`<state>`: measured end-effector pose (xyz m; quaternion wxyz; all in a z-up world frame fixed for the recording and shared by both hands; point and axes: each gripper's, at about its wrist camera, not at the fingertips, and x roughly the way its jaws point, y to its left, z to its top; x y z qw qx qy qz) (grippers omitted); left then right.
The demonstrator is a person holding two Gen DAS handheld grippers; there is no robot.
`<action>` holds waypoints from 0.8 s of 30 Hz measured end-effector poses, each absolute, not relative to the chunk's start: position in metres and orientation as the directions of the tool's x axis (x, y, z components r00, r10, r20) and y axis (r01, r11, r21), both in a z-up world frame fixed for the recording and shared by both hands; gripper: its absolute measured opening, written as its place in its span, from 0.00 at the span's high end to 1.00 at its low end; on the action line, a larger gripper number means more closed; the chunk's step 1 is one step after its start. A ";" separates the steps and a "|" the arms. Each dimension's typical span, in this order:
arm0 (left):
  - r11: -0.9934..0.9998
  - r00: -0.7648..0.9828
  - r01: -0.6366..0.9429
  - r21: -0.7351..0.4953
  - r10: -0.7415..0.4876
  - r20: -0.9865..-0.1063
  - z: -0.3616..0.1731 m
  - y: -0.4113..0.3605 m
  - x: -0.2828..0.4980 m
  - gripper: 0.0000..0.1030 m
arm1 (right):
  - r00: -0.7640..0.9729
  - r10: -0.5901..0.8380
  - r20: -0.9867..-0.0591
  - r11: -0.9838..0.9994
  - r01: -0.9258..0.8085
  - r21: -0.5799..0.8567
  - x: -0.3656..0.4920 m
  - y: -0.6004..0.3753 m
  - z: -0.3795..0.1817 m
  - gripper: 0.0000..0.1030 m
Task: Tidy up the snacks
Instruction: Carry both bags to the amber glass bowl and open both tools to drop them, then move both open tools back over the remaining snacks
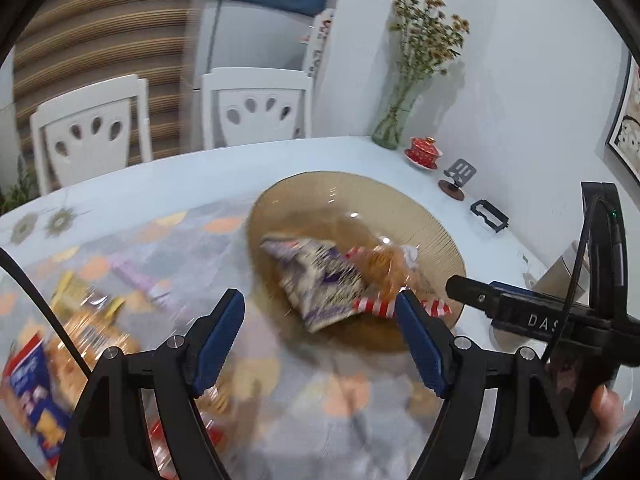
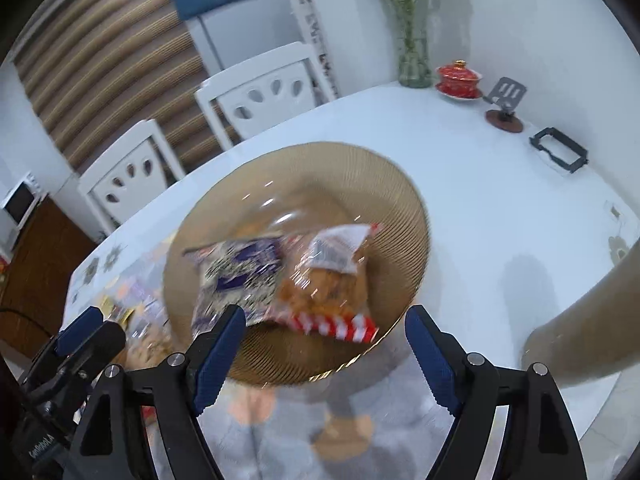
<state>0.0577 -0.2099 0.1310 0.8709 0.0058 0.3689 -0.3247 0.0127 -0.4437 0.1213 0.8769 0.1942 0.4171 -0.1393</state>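
A ribbed brown plate sits on the white table and holds two snack packets. One is purple and white; the other is clear with orange snacks and a red-and-white striped end. My left gripper hovers open at the plate's near edge. Its right finger is close to the striped end, and nothing lies between the pads. In the right wrist view my right gripper is open over the near rim of the plate. The purple packet and the orange packet lie just beyond its fingertips.
Several loose snack packets lie blurred on a patterned cloth at the left. A flower vase, a red lidded cup, a phone stand and a black frame line the wall side. Two white chairs stand behind. A sleeve enters at the right.
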 end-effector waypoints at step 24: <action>0.999 0.708 -0.012 -0.049 -0.026 -0.705 0.036 0.011 -0.047 0.26 | 0.631 0.211 -0.746 0.970 -0.038 0.242 -0.006 -0.266 0.031 0.22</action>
